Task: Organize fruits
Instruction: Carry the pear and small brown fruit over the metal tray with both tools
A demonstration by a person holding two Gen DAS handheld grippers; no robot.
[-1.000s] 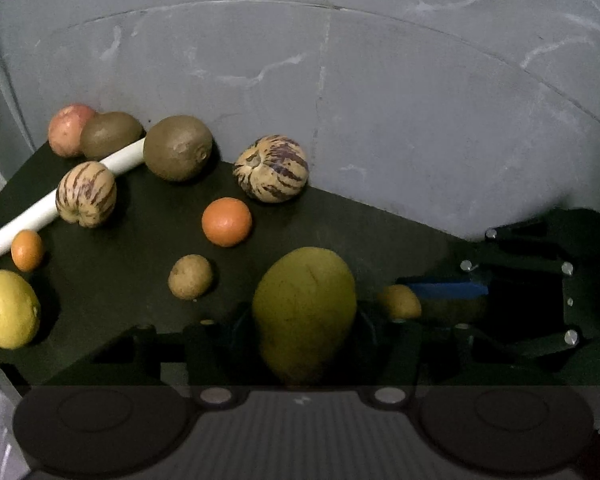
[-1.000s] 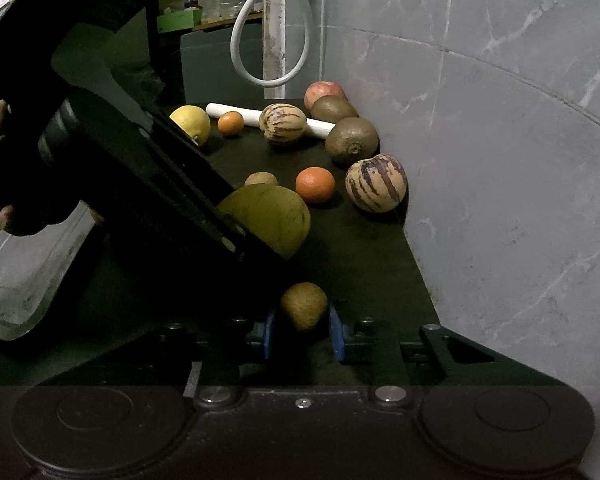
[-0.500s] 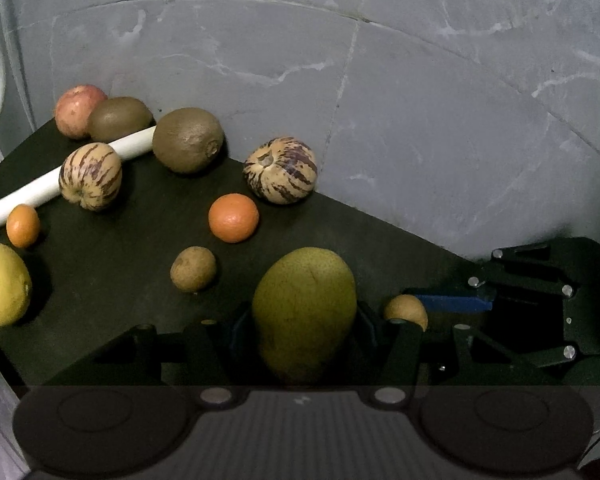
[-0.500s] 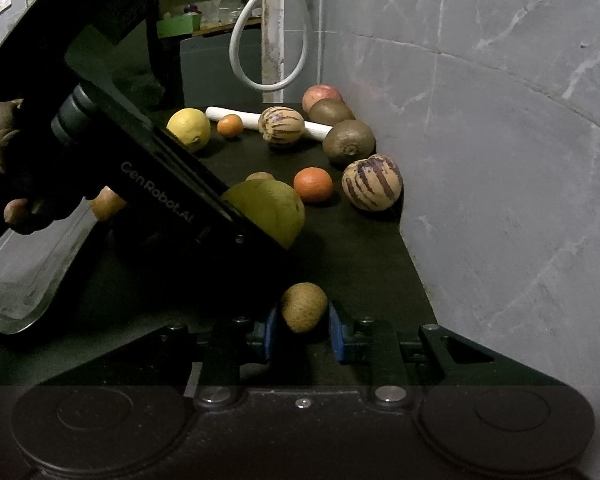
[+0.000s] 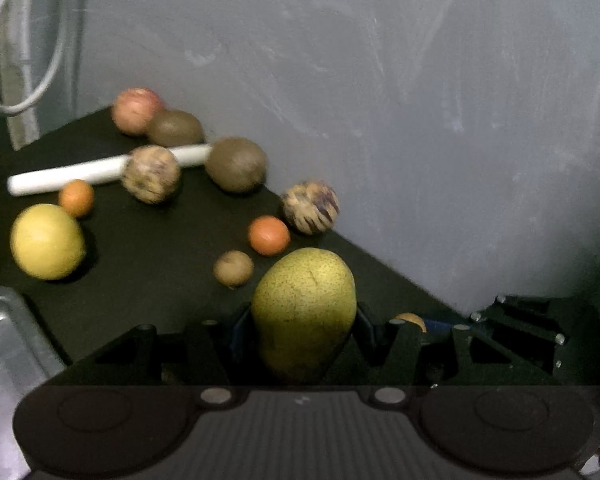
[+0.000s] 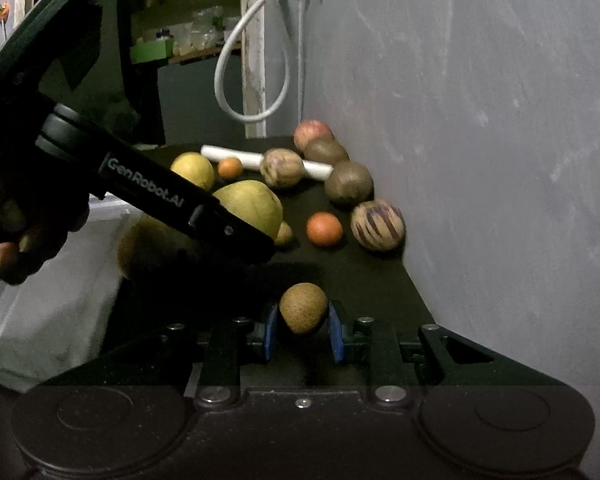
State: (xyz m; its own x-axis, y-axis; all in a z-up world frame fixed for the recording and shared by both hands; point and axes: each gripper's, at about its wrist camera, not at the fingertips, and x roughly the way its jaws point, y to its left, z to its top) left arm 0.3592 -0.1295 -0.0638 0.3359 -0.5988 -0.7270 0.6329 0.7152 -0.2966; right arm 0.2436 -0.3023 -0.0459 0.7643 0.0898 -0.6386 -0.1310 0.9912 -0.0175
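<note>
Both tongs are clenched on fruit: the left tongs [image 5: 304,330] grip a big yellow-green speckled mango-shaped fruit [image 5: 305,312] across its lower half, and the right tongs [image 6: 303,330] pinch a small round brown rough-skinned fruit [image 6: 303,307] between their blue pads [image 6: 269,330]. Compared with a moment ago, both have come up off the black surface [image 5: 148,248] with their loads; the left pair has also rolled and swung, so a clear ribbed plastic tray [image 5: 4,344] now shows at its lower left corner, just off the edge of the black mat. I take that to mean the picking is done for these two and the carry towards the tray has begun. Left behind near the grey wall are two striped tan-and-purple round fruits [image 5: 310,207], two small oranges [image 5: 269,235], a yellow lemon-like fruit [image 5: 47,241], brown kiwi-like ones [image 5: 236,165], a pinkish apple [image 5: 136,111] and a small brown fruit [image 5: 233,267], scattered around a white tube [image 5: 80,173].
</note>
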